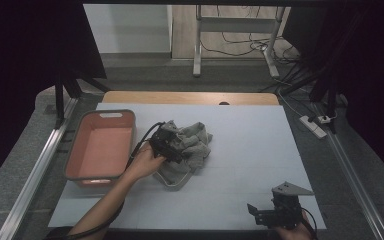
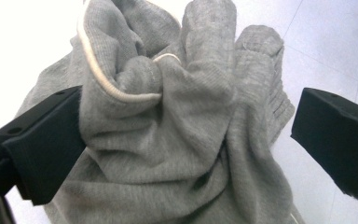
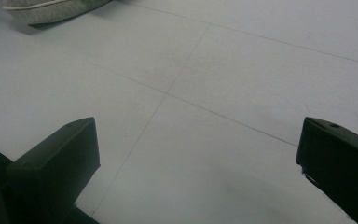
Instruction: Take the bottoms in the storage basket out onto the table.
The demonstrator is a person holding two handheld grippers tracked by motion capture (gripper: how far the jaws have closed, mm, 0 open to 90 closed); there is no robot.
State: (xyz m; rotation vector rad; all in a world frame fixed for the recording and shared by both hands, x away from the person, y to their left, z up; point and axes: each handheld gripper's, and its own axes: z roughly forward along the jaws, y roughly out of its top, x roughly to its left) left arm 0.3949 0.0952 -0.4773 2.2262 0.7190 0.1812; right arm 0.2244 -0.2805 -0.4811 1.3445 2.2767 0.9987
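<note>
The grey garment lies crumpled on the white worktop, a little left of its middle and just to the right of the orange tub. Pale piping runs along one of its edges and loops out toward the near side of the heap.

The left tool sits at the left side of the heap, held by the person's left hand, whose forearm comes in from the bottom edge. In the left gripper view the garment bulges up between the two black jaws, which stand wide apart. The cloth presses against the inner face of the jaw on the left of that view, and a fold with the piping drapes over its top corner. The jaw on the right of that view stands clear of the fabric, with bare worktop showing in the gap. The cloth seems to be only resting against the one jaw rather than pinched, though the folds hide the contact itself.

The right tool rests low at the near right corner of the worktop, well apart from the garment. In the right gripper view its jaws are spread wide over bare worktop, and a piped edge of the garment shows far off at the top left.
</note>
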